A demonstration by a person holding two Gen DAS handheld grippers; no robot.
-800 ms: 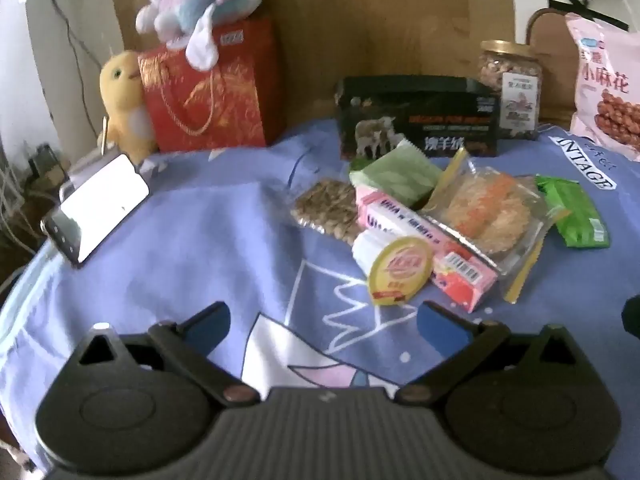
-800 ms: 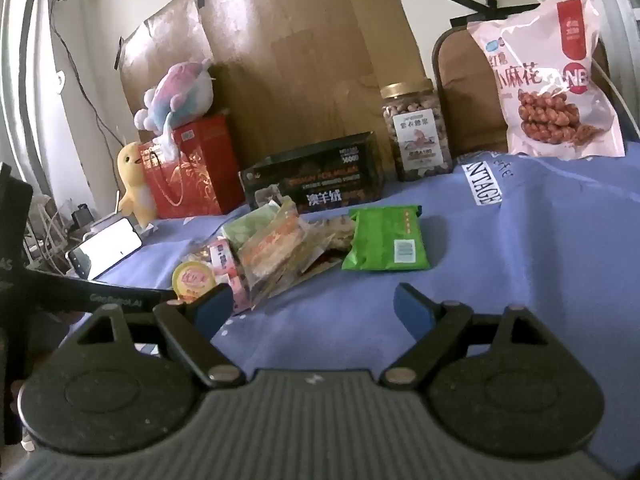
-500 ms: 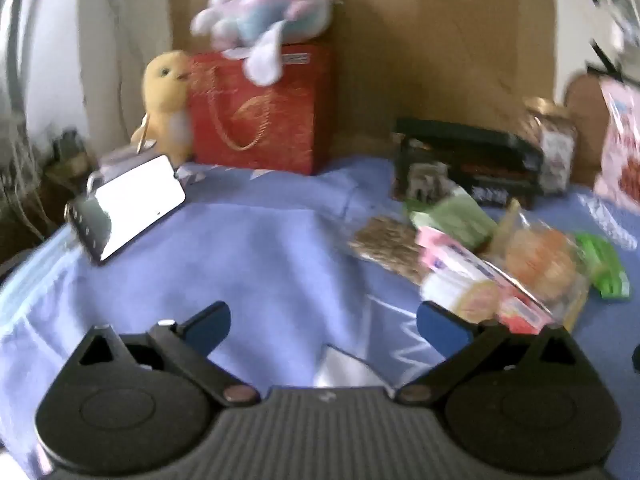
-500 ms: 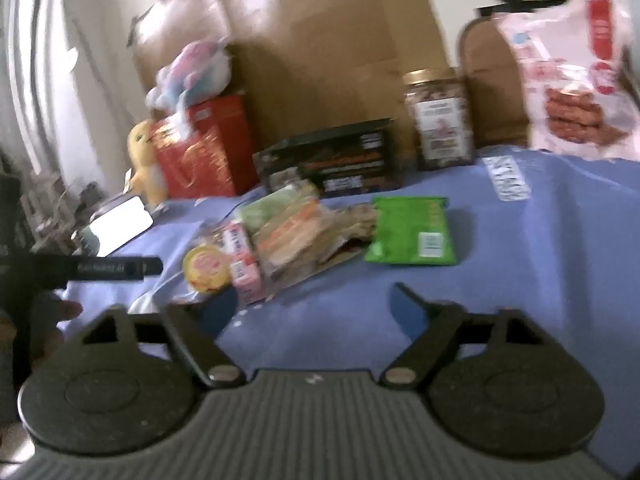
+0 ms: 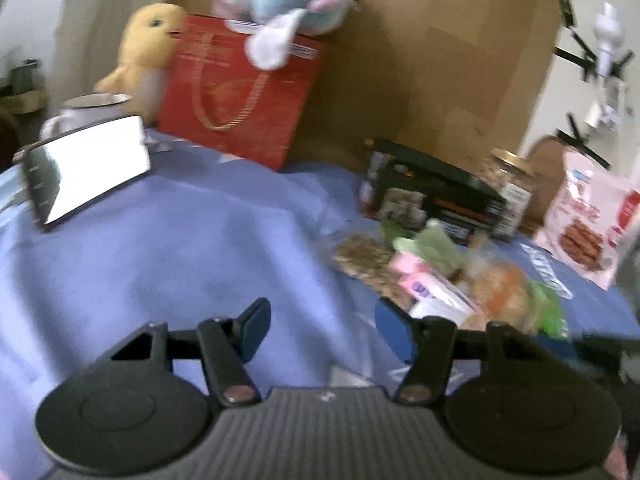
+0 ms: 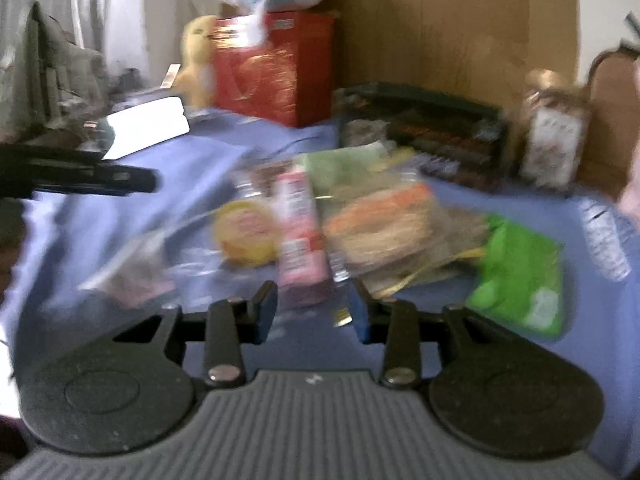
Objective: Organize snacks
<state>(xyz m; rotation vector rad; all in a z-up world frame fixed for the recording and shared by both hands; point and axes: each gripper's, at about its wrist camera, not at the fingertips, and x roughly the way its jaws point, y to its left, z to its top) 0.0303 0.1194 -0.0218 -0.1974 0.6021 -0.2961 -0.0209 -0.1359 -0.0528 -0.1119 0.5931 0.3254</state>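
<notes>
1. Left claw [image 5: 322, 330] released, holding nothing, above bare blue cloth [image 5: 180, 248].
2. Right claw [image 6: 310, 312] released, empty, just before pink carton [image 6: 300, 236].
3. Snack pile [image 6: 380, 220] heaped mid-cloth; green packet [image 6: 520, 276] at its right edge.

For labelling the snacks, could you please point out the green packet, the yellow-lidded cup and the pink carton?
green packet [image 6: 516, 276], right wrist view, middle of its face.
yellow-lidded cup [image 6: 246, 232], right wrist view, centre of lid.
pink carton [image 6: 298, 232], right wrist view, top face.
</notes>
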